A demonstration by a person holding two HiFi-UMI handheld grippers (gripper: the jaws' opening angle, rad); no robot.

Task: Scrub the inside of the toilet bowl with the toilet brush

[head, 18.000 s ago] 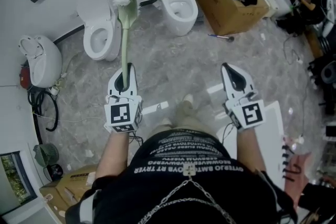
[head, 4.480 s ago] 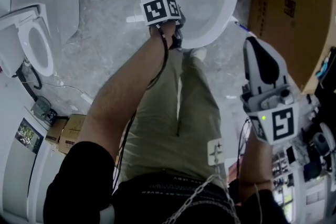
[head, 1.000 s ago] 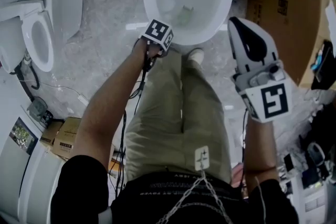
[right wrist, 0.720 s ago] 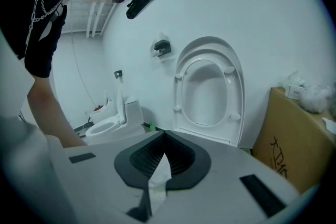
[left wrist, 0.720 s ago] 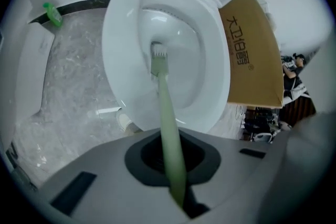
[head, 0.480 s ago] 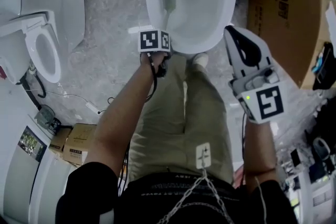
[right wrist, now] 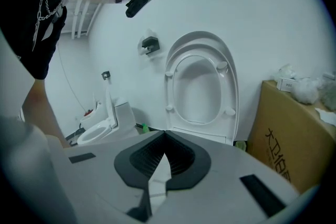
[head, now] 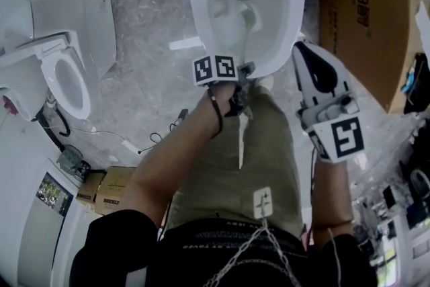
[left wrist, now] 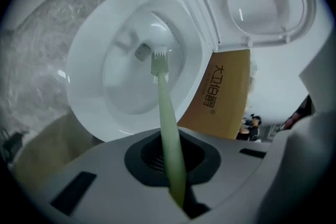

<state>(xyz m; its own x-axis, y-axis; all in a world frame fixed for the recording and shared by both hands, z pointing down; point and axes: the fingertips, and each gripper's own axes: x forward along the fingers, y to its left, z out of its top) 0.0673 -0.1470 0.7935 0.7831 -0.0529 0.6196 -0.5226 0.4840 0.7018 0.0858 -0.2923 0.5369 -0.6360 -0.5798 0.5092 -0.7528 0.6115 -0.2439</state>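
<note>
Only my left gripper view shows the left gripper point(left wrist: 172, 162) clenching the toilet brush point(left wrist: 164, 107) inside the toilet bowl point(left wrist: 84, 71); right gripper point(right wrist: 164, 136) closed, empty.

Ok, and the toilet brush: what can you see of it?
The toilet brush is pale green, plastic-looking, with a slim handle and a small head of short whitish bristles. Its handle end is clamped in the jaws of the left gripper; the head reaches down inside the toilet bowl, beside the drain opening. Whether the bristles press the porcelain is unclear.
</note>
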